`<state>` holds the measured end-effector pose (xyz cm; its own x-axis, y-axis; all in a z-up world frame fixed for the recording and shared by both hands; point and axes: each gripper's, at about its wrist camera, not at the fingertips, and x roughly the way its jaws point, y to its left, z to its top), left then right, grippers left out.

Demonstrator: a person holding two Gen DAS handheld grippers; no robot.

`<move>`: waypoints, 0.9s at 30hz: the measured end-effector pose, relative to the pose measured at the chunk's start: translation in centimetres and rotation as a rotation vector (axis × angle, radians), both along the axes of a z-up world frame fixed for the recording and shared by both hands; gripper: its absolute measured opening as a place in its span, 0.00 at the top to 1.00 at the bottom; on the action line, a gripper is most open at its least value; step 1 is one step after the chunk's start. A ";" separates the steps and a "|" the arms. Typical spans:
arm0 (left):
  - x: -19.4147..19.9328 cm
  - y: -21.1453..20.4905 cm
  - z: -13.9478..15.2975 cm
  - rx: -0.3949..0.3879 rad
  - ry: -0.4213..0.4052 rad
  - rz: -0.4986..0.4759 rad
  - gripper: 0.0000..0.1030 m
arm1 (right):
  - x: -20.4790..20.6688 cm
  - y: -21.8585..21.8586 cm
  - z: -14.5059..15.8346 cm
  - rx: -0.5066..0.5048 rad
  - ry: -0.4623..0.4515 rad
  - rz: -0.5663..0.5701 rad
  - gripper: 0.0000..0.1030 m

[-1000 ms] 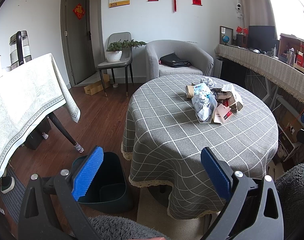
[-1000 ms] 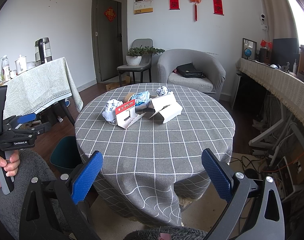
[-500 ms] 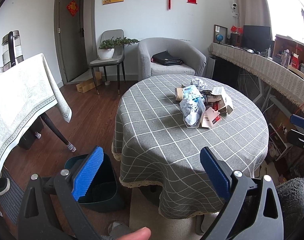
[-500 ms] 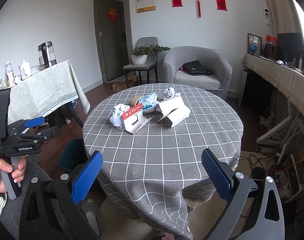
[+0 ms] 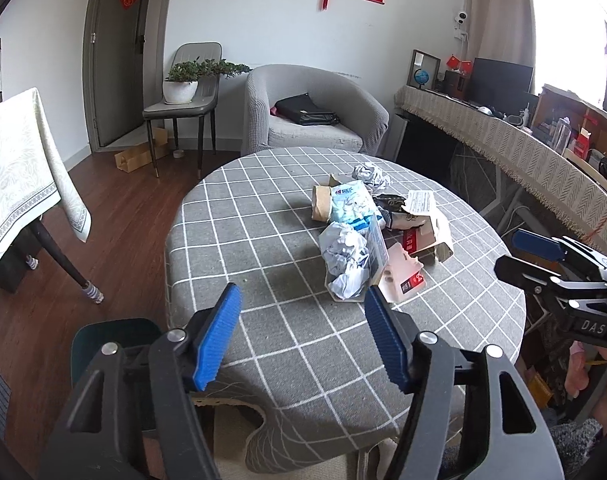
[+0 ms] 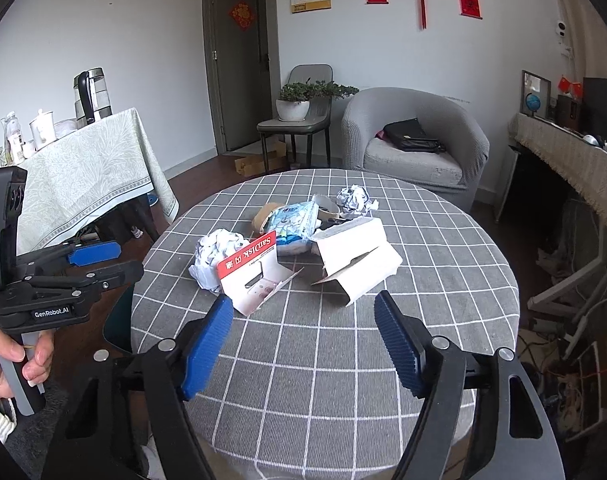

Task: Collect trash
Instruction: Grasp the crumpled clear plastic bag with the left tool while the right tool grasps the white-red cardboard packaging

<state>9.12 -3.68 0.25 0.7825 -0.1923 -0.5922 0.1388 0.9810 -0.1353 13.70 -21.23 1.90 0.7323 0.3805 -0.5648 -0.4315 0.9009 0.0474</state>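
Both grippers, left (image 5: 301, 316) & right (image 6: 303, 320), fingers closing on nothing, short of trash pile (image 5: 367, 236) on table (image 5: 239, 240).

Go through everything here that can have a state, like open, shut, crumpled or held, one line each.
Left gripper: jaws closing, nothing between them.
Right gripper: jaws closing, nothing between them.
Red-and-white SanDisk card pack: torn open, lying on the round table.
White cardboard box: opened, flaps out.
Crumpled white paper ball: wadded, untouched.
Dark green bin: open-topped, on the floor beside the table.
Grey door: shut.
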 end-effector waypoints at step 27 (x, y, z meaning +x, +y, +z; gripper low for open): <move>7.2 -0.3 -0.7 -0.233 0.094 -0.058 0.76 | 2.4 6.2 -3.0 0.037 0.094 0.133 0.51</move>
<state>16.33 -3.98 -0.50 0.7094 -0.3752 -0.5966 0.1704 0.9127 -0.3713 16.11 -14.99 -1.14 0.6192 0.4921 -0.6120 -0.5386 0.8332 0.1250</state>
